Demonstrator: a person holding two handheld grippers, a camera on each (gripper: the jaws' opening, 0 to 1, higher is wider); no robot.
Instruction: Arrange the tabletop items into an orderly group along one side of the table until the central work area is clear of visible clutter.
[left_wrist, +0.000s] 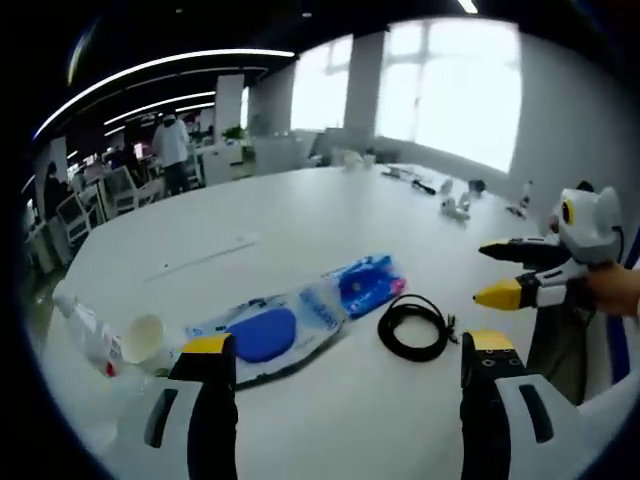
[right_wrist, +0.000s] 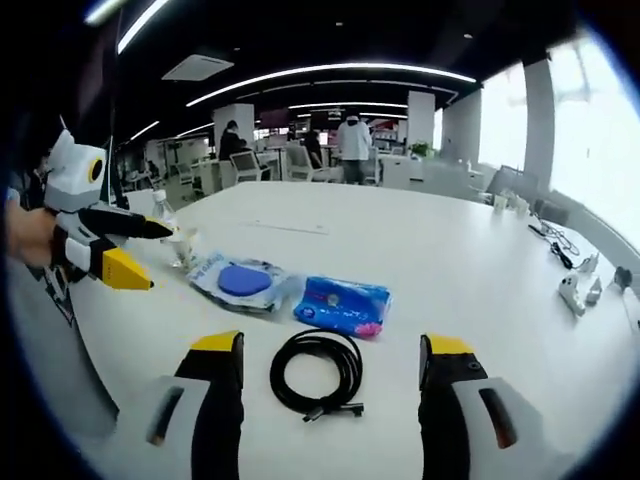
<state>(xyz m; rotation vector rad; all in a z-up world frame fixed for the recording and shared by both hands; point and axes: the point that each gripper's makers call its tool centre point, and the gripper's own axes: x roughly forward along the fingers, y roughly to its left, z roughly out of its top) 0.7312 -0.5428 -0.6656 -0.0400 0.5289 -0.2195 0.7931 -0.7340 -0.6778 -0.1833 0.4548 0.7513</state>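
Nothing has been picked up yet; both grippers hang above the big white table with their jaws spread wide and empty, so this looks like the start of the gathering, with the person choosing a first item. In the right gripper view the right gripper points straight at a coiled black cable, which lies between its jaws on the near part of the table. Just beyond the cable is a blue packet, and to its left a clear pouch with a blue round pad inside, close beside the packet. Farther left stand a small bottle and what seems a paper cup, hard to make out there. The left gripper looks over the same row from the other side: cable, packet, pouch, then a paper cup and the bottle lying near the edge. My guess is the cable goes first: the right gripper would need to drop onto the coil, pinch a strand, and carry it toward the bottle's side.
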